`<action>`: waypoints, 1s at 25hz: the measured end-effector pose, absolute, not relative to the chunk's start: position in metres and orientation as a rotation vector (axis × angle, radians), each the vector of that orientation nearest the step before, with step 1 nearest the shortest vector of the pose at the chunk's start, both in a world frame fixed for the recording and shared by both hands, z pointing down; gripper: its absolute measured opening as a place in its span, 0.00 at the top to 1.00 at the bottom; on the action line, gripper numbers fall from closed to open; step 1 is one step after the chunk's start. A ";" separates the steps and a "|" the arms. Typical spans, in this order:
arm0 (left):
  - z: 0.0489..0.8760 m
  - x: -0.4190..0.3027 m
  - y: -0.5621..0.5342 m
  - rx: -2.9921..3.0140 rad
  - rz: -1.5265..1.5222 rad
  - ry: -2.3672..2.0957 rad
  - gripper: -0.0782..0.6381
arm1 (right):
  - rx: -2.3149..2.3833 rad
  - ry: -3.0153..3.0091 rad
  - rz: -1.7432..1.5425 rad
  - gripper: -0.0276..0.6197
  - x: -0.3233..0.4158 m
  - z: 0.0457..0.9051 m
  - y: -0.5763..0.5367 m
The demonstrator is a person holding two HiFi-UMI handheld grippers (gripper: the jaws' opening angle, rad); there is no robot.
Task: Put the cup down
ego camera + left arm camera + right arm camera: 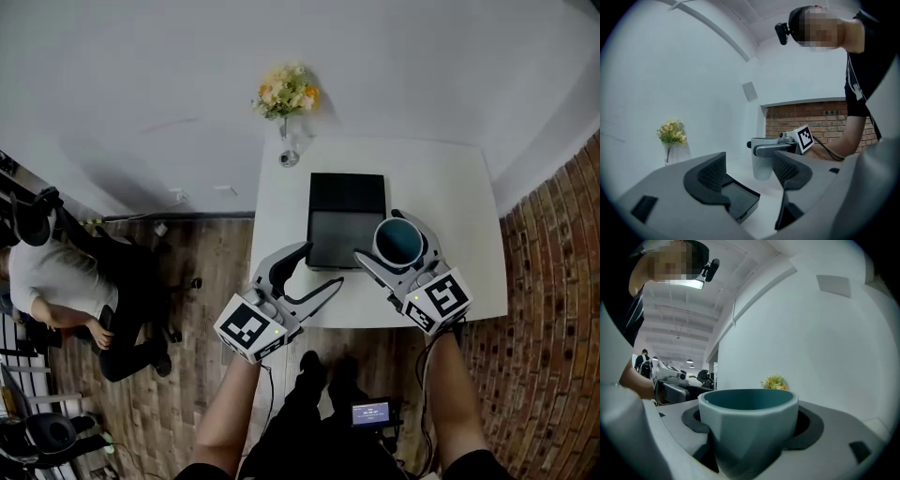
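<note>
A pale blue-grey cup (399,241) with a dark teal inside stands upright between the jaws of my right gripper (378,234), which is shut on it, over the right part of the white table (459,197). In the right gripper view the cup (747,427) fills the gap between the two pads. In the left gripper view the cup (761,164) has its base close to the tabletop; I cannot tell whether it touches. My left gripper (322,263) is open and holds nothing, at the table's front edge.
A flat black box (345,220) lies in the middle of the table, just left of the cup. A small vase of flowers (286,92) stands at the back edge. A person (56,281) sits at the left, and a brick wall (553,281) is at the right.
</note>
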State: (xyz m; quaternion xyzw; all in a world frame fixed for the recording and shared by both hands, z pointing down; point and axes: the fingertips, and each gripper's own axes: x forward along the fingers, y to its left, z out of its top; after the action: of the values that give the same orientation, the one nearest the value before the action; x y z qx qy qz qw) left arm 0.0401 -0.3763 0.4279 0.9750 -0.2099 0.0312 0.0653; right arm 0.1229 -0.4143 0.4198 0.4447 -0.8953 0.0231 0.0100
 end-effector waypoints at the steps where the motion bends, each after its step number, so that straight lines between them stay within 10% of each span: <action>1: 0.429 0.041 -0.378 2.943 0.092 -0.633 0.45 | 1.383 -2.798 0.067 0.31 0.123 0.422 -0.420; 25: 0.462 0.059 -0.415 2.899 -0.023 -0.699 0.45 | 1.362 -2.834 0.029 0.31 0.137 0.496 -0.552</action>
State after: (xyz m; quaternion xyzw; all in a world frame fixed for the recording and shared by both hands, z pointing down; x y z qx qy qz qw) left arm 0.0587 -0.4150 0.4621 0.9690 -0.2336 -0.0076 0.0798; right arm 0.1370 -0.5516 0.4958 0.4333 -0.9012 0.0093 -0.0013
